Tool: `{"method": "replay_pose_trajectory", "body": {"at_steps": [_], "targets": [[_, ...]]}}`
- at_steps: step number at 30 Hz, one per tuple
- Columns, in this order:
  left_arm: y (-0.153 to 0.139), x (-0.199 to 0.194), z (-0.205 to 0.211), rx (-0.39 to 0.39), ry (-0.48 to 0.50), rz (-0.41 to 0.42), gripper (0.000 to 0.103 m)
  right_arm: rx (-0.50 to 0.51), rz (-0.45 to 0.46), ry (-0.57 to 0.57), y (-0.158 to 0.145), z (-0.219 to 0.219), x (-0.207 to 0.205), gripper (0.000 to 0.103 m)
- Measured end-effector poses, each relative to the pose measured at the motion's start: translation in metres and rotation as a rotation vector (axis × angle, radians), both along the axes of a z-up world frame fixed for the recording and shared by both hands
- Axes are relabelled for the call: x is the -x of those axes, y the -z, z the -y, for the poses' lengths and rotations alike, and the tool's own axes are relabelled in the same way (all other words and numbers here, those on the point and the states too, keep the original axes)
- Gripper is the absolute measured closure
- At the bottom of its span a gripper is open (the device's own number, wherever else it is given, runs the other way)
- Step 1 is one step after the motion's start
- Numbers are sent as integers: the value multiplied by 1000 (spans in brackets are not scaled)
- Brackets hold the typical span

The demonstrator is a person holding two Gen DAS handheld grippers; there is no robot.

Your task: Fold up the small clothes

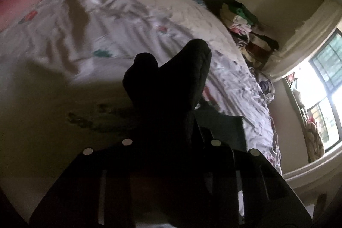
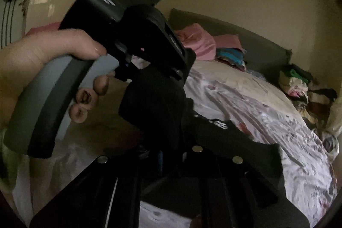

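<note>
- I have a small black garment (image 1: 171, 78), sock-like, lifted off the bed (image 1: 149, 20); in the left wrist view it bunches up right in front of the left gripper (image 1: 171, 121) and hides the fingertips
- From the right wrist view the left gripper (image 2: 149, 69), held in a hand (image 2: 42, 57), has that dark cloth (image 2: 154, 104) hanging from its front, so I judge it clamped on the fabric
- The right gripper (image 2: 168, 142) is dark and half hidden by the cloth; I cannot tell whether its fingers are together or apart, nor whether they grip it
- A black printed piece (image 2: 224, 129) lies on the floral sheet (image 2: 277, 131) just beyond
- My reading: the step is mid-fold in the air, both tools close together around the one item
- Next I need to bring the doubled cloth down onto a flat patch of sheet and let go without it springing open; the dimness makes edge alignment hard to judge
</note>
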State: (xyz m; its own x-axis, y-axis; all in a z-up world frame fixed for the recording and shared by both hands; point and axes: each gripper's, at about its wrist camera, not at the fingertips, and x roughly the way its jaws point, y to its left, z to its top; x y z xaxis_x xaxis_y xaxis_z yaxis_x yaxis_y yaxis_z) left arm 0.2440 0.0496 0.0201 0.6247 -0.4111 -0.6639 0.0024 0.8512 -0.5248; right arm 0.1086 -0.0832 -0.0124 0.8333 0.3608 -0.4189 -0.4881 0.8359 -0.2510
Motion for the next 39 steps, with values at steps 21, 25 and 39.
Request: {"method": "replay_pose_trajectory", "body": {"at_steps": [21,25,39], "targets": [[-4,-19,145,-43,162,-14,81,-188,-71,173,4,131,2,96],[12,-26,172,-34,195,-49,81,-207,-103,204,10,152,0,96],[36,-18,196,108,287,-79,23,-601,-526,225,67,235,-28,92]]}}
